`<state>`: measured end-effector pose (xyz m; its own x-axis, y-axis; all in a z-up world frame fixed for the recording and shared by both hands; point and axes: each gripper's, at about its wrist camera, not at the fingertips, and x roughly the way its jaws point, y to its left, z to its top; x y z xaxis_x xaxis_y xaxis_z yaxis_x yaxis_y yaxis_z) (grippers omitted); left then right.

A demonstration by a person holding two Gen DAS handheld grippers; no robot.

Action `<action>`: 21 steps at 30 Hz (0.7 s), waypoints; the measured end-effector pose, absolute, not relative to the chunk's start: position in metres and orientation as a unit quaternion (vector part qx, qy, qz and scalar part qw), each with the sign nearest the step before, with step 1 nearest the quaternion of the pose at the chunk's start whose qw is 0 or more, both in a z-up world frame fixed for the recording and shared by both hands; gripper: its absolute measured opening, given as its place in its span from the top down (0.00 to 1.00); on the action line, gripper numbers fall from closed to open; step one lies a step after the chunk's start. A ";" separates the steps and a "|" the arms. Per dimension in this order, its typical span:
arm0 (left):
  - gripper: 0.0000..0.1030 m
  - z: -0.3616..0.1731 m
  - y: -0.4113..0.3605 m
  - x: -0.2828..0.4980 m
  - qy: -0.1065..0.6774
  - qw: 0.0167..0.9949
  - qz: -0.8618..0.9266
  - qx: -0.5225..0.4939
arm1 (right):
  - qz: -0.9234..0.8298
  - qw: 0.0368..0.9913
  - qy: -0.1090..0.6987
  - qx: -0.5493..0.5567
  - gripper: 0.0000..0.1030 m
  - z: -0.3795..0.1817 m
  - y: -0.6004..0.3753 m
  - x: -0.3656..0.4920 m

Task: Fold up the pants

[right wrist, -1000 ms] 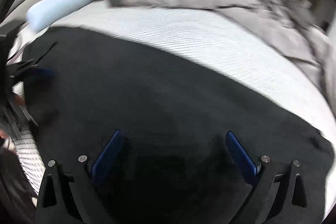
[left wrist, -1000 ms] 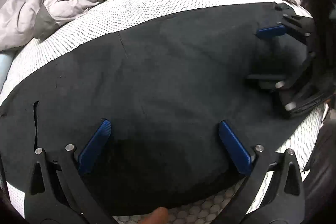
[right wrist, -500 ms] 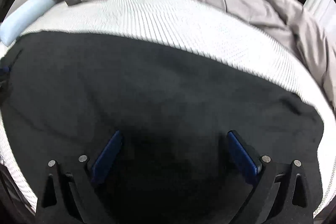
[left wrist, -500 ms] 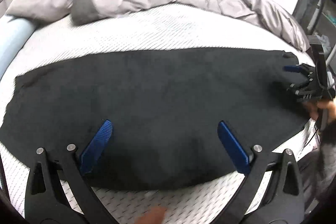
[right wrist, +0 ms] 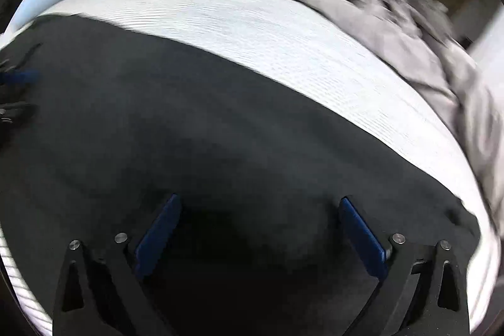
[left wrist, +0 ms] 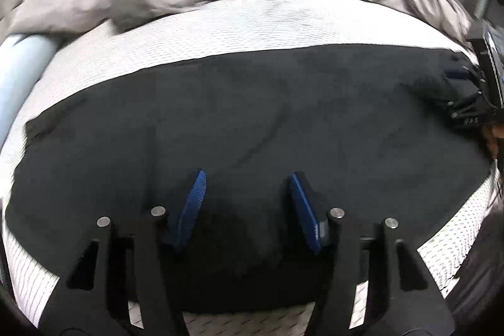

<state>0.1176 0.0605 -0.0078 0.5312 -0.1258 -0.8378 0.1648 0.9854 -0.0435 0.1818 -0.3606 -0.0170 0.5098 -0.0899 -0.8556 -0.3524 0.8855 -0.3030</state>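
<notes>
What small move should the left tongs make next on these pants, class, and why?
Probably close the left tongs on the near edge of the black pants. The pants lie flat on the white mattress, with cloth between the blue fingers but nothing gripped. The right tongs hover open over the other end, so neither end can be lifted yet.

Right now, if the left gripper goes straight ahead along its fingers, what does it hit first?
Most likely the black pants spread on the mattress; the open left gripper points straight at the cloth. Depth is unclear.
</notes>
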 end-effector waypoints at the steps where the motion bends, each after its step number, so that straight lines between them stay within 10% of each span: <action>1: 0.59 -0.006 0.067 0.114 0.477 0.875 -0.080 0.011 | 0.068 0.841 0.492 -0.216 0.02 -0.016 -0.368 0.187; 21: 0.61 -0.025 0.059 0.185 0.487 0.867 -0.088 -0.054 | 0.088 0.839 0.499 -0.199 0.02 -0.015 -0.348 0.217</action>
<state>0.1851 0.0587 -0.0245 0.5108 -0.2045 -0.8350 0.0991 0.9788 -0.1792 0.2167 -0.3483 -0.0153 0.4871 -0.0504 -0.8719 -0.3463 0.9053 -0.2458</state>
